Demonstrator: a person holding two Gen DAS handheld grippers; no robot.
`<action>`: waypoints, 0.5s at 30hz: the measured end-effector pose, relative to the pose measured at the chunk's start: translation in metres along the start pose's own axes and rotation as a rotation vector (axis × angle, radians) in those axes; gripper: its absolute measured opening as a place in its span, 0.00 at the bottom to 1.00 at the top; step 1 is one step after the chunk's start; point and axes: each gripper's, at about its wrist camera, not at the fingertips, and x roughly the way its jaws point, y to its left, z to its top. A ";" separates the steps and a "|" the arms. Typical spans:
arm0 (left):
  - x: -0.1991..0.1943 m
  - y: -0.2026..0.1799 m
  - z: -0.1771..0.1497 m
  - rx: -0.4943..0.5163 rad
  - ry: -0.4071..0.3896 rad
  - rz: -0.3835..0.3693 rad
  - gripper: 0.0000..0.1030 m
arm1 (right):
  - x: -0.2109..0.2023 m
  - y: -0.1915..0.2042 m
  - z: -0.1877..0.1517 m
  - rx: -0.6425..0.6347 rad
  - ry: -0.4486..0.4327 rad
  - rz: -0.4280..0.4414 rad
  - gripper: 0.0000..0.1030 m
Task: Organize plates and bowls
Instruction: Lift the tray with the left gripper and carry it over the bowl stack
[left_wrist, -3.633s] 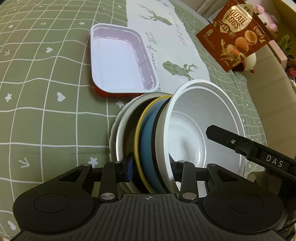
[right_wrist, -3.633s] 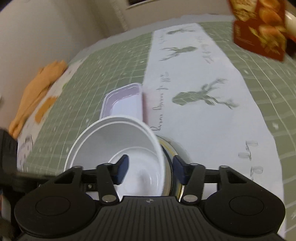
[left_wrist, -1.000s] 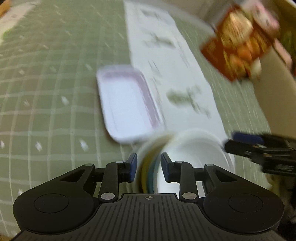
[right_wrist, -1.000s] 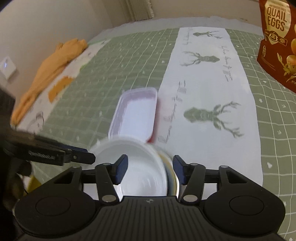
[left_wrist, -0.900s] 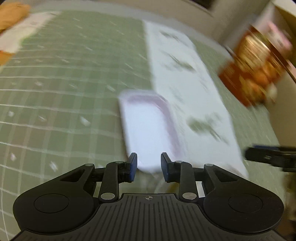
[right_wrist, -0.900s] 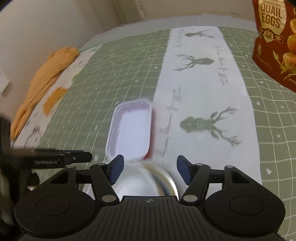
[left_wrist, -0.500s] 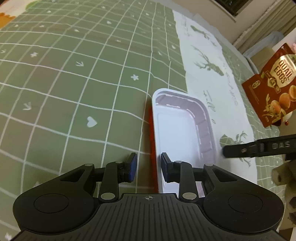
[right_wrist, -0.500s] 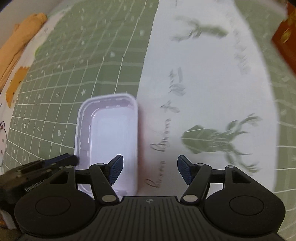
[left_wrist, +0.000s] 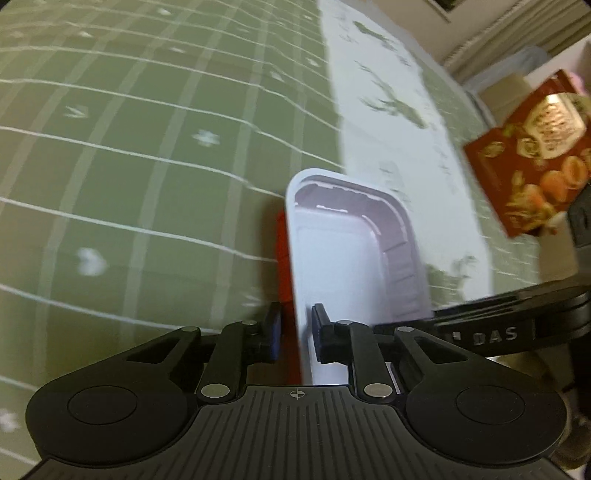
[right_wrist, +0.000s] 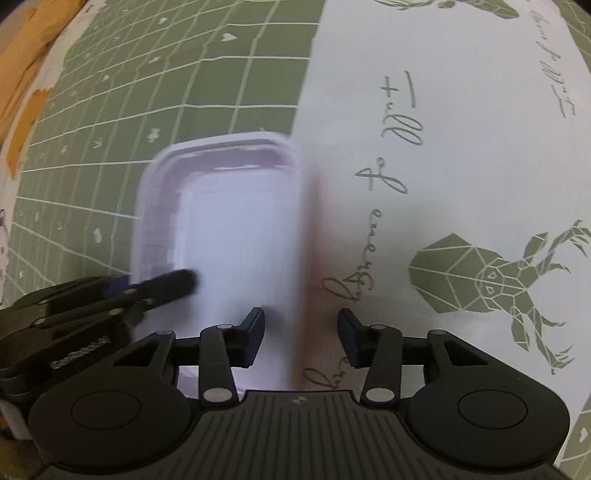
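green checked cloth (left_wrist: 147, 184) covers the surface, with one white runner (right_wrist: 443, 147) printed with deer and script laid along it. one rectangular white tray (left_wrist: 347, 266), red on its outside, lies where cloth and runner meet, straight ahead of both tongs, and each tong straddles one of its long sides.

the left gripper (left_wrist: 295, 334) points steeply down at the tray's near left corner. its jaws are closing with the tray's left wall between them, one finger outside against the red flank and the other inside the well. the gap is narrow, but motion blur hides whether the pads already press on the wall. to its right, the black frame of the other tong, lettered "das", reaches across the tray's near right corner. farther off to the right stands one red snack packet (left_wrist: 532, 162), well clear of the tray.

the right gripper (right_wrist: 301, 338) also points down, over the tray's right long side. its jaws are closing too and still stand clearly apart: the left finger hangs over the white well, the right finger over the runner, the tray's rim between them and untouched as far as the blur allows. to its left, one black finger (right_wrist: 173, 282) of the other tong lies inside the tray. one orange cloth (right_wrist: 26, 66) shows at the far left edge.
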 end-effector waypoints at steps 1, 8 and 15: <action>-0.002 -0.005 0.000 0.012 -0.006 0.008 0.18 | -0.004 0.001 -0.001 0.003 -0.008 0.013 0.40; -0.064 -0.046 -0.004 0.088 -0.122 -0.019 0.19 | -0.081 0.003 -0.024 -0.012 -0.204 0.049 0.40; -0.139 -0.100 -0.039 0.151 -0.179 -0.024 0.22 | -0.179 0.014 -0.098 -0.049 -0.411 0.130 0.40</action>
